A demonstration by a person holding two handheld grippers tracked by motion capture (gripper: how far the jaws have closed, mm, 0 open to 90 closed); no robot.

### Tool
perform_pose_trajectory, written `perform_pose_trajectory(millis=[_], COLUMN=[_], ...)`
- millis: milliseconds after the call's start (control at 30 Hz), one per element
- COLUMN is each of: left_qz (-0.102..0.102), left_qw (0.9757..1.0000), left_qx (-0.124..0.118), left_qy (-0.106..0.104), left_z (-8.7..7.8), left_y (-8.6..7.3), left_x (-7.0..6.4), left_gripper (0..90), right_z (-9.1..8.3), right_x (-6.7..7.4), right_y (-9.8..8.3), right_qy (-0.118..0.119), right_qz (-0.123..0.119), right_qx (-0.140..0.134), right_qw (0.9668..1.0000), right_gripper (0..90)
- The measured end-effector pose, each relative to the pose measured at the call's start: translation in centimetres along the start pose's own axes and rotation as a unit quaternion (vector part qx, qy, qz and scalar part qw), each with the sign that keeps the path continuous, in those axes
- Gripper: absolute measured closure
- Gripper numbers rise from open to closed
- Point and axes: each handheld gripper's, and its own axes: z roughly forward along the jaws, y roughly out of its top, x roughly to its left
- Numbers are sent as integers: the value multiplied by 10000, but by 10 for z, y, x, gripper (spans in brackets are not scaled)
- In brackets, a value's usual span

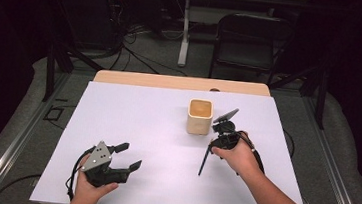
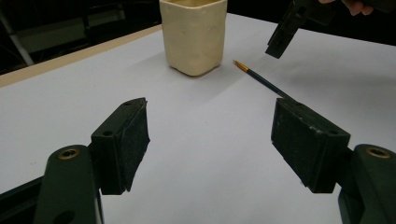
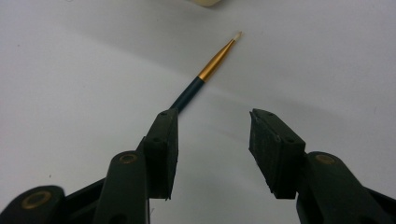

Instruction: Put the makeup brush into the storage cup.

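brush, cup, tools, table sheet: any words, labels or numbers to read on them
None to read.
The cup is plain cream.
The brush shows a dark handle and a gold band, with no print visible.
The white sheet is blank.
The left tool and right tool bear no marks.

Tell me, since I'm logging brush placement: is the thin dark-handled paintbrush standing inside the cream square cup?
No, the paintbrush lies flat on the white table beside the cup.

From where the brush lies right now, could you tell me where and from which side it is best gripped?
Grip the paintbrush on its dark handle just behind the gold ferrule, coming straight down from above. It lies flat on the white sheet, thin and long, so the jaws should straddle it crosswise. The right hand-held gripper sits open over it, probably needing a slight shift to centre the handle.
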Motion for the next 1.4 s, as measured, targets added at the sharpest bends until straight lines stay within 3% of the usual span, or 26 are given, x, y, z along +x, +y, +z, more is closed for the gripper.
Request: perform_pose_trajectory(millis=[167, 467, 700, 867, 967, 1267, 1300, 1400], left_qz=[-11, 2, 20, 12, 4, 5, 3, 1], left_qw=[10000, 10000, 10000, 10000, 10000, 10000, 10000, 10000], left_qx=[-8, 13, 23, 30, 23, 23, 24, 36], left_qy=[3, -3, -5, -15, -18, -20, -20, -16], left_z=[0, 0, 0, 0, 0, 0, 0, 0], left_y=[0, 0, 0, 0, -1, -1, -1, -1], left_x=[1, 1, 1, 1, 2, 2, 2, 2], left_gripper=[275, 277, 278, 278, 278, 281, 280, 281], right_z=[-1, 3, 11, 18, 20, 27, 29, 29], right_x=[0, 3, 9, 15, 20, 30, 31, 32], right_y=[0, 1, 3, 3, 3, 3, 3, 4], right_qy=[14, 18, 1, -21, -40, 24, 49, 43], right_qz=[83, 18, -2, 27, 17, -18, 40, 51], right_qx=[29, 124, 184, 381, 658, 812, 729, 886], right_qw=[10000, 9999, 9998, 9993, 9978, 9967, 9973, 9960], right_gripper=[521, 525, 580, 604, 605, 603, 603, 602])
